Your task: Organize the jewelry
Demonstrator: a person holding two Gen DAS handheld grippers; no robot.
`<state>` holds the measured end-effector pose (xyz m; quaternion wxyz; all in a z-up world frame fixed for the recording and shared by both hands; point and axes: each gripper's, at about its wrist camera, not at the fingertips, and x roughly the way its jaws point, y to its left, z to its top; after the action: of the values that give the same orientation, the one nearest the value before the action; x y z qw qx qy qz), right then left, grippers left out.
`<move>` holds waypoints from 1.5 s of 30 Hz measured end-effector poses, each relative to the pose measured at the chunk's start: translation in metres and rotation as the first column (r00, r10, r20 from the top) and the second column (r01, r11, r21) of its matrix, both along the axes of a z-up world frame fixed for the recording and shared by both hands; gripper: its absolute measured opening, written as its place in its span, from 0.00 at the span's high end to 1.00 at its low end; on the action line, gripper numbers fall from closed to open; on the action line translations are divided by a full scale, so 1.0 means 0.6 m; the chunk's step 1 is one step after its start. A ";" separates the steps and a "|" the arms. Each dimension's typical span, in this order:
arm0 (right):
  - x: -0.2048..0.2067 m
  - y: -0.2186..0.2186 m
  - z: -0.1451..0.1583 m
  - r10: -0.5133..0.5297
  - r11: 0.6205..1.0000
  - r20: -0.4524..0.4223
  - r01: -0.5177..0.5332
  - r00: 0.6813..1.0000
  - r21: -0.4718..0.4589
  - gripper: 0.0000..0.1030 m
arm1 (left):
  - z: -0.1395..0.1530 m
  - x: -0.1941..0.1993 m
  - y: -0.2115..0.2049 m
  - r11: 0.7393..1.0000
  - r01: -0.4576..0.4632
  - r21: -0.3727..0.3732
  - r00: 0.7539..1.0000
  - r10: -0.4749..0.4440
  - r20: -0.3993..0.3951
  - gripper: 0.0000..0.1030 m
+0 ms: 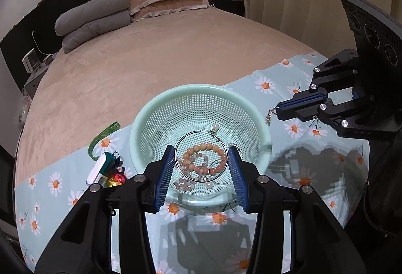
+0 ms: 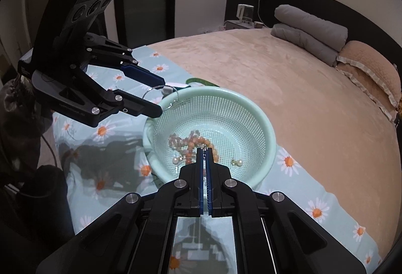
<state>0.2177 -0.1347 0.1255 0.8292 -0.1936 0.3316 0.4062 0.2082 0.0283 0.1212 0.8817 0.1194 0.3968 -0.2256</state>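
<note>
Left wrist view: small earring [image 1: 268, 118] dangles pinched at the tip of the right gripper [image 1: 279, 108], just outside the rim of the mint perforated basket [image 1: 150, 113], which already holds an orange bead bracelet [image 1: 201, 148], a big hoop [image 1: 181, 143] and pearl pieces. Left gripper [image 1: 201, 166] hangs spread wide over the basket, holding nothing. Likely mid-transfer: the right gripper needs to clear the rim on the daisy cloth [image 1: 55, 181] side, then release over the pile.

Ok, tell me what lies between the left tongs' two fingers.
In the left wrist view, the left tongs are open over the mint basket; a wire hoop and an orange bead bracelet lie between them.
</note>
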 end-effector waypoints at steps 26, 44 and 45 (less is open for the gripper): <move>0.010 -0.003 -0.013 -0.166 0.986 0.057 0.166 0.984 0.013 0.17 | -0.009 -0.016 0.034 0.991 -0.128 0.042 0.991 0.126 0.034 0.06; -0.056 -0.059 -0.031 -0.412 0.909 0.077 0.404 0.908 0.103 0.08 | -0.029 -0.074 0.023 0.914 -0.406 -0.006 0.906 0.403 0.132 0.06; -0.061 -0.066 -0.040 -0.461 0.885 0.069 0.452 0.885 0.114 0.08 | -0.034 -0.078 0.027 0.898 -0.439 -0.030 0.888 0.439 0.135 0.06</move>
<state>0.1814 -0.1745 0.1013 0.9243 -0.0896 0.3090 0.2053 0.1617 0.0445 0.1010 0.9352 0.0424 0.3514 -0.0114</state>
